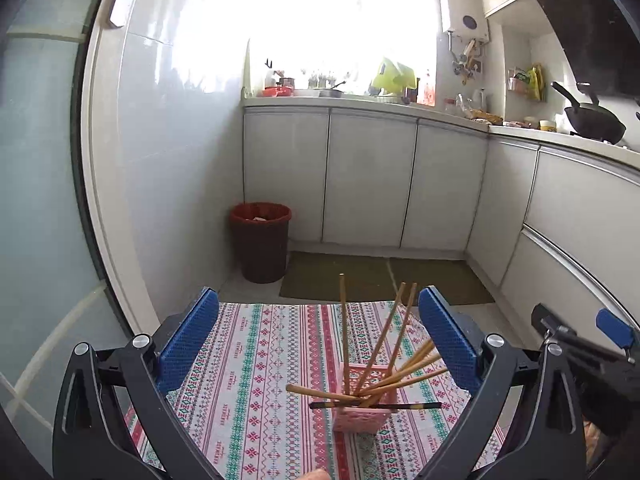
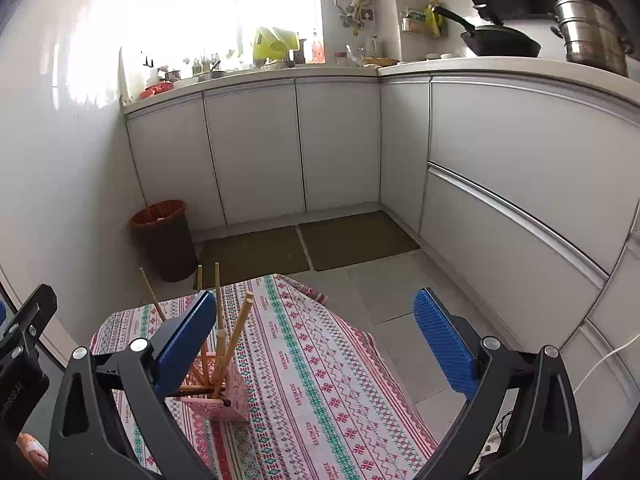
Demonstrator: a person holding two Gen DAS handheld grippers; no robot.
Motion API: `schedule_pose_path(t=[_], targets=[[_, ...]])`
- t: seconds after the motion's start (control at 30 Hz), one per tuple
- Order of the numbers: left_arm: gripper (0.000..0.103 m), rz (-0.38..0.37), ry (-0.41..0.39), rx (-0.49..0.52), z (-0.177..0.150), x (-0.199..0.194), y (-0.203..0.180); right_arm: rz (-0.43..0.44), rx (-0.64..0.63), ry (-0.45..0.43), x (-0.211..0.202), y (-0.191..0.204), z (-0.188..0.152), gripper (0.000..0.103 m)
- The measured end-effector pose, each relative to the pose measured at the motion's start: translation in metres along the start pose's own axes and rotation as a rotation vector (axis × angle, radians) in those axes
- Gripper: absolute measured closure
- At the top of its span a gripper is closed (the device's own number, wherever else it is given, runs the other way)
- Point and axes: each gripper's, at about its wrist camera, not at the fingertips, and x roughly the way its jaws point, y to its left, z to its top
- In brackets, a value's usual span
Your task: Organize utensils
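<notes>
Small kitchen, white glossy wall tiles [image 1: 160, 160]. Big window [image 1: 360, 8] at the far end, blown out by daylight, glare across the left wall. L-shaped white counter [image 2: 248, 76] with flat grey-white cabinet doors [image 1: 368, 184] below, cluttered along the sill side. Black wok [image 2: 500, 46] and steel stacked pot [image 2: 592, 36] on the right run, dark hood above. White water heater [image 1: 464, 12] on the wall by the window. Floor is light tile with two dark mats [image 2: 304, 244]. Brown bin with red liner [image 1: 262, 240] in the left corner. Frosted glass door [image 1: 36, 200] at far left.
</notes>
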Motion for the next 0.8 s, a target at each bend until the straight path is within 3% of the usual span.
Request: schedule_pose_path(t=[0.17,0.4,0.8], targets=[[0.007,0.017,0.062,0.050,-0.014,-0.010,-0.019,-0.024,0.018,0.051,-0.014,-0.017,-0.019,0.007],[0.007,0.026,0.087,0.072,-0.024,-0.019,-0.030,-0.067,0.022,0.036,-0.033,-0.033,-0.029,0.007],[0.007,0.021,0.064,0.122,-0.025,-0.029,-0.049,-0.063,0.076,0.042,-0.042,-0.057,-0.026,0.007]])
